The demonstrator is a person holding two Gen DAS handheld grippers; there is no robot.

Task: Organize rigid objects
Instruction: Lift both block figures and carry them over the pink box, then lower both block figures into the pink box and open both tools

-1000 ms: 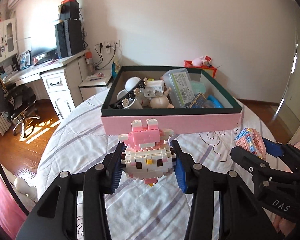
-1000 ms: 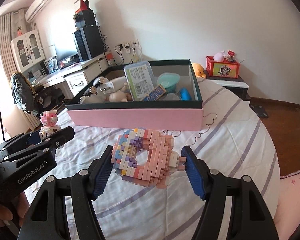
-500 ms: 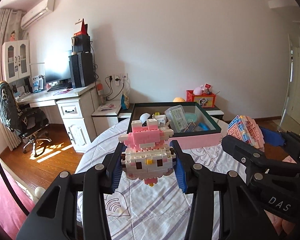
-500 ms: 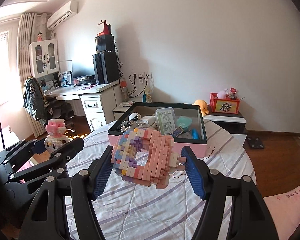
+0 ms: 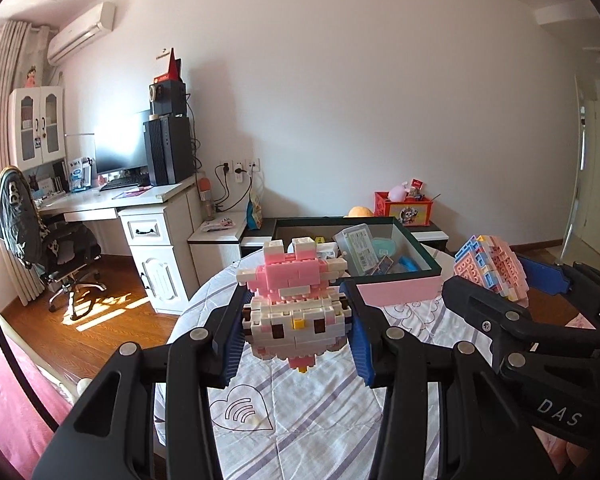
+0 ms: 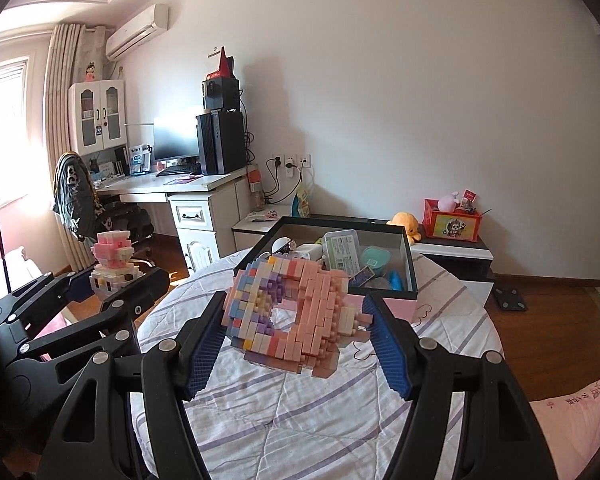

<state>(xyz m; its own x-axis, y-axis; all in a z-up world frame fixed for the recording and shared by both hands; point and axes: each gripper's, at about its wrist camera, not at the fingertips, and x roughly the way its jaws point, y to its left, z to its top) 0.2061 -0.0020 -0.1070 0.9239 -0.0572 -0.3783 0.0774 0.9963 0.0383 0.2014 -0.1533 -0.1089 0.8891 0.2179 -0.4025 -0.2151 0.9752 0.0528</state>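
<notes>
The pink-and-white brick animal (image 5: 294, 304) hangs in the air, pinched at its sides by the blue-padded fingers of the left gripper (image 5: 296, 336). Just beside it, the right gripper (image 6: 296, 344) pinches a pastel brick ring (image 6: 290, 312), pink with blue, yellow and purple bricks, by its edges.

A second ago both toys sat low, close to the near wall of the pink box (image 6: 384, 306); now both are raised and pulled back from it, with a stretch of striped quilt (image 6: 300, 408) on the round counter showing beneath them. The grips look unchanged.

The box, dark-rimmed and open, stands at the far side of the counter. Inside are a clear lidded case (image 6: 342, 254), a teal tub (image 6: 374, 260), something blue (image 6: 396, 280) and small white pieces too crowded to tell apart.
</notes>
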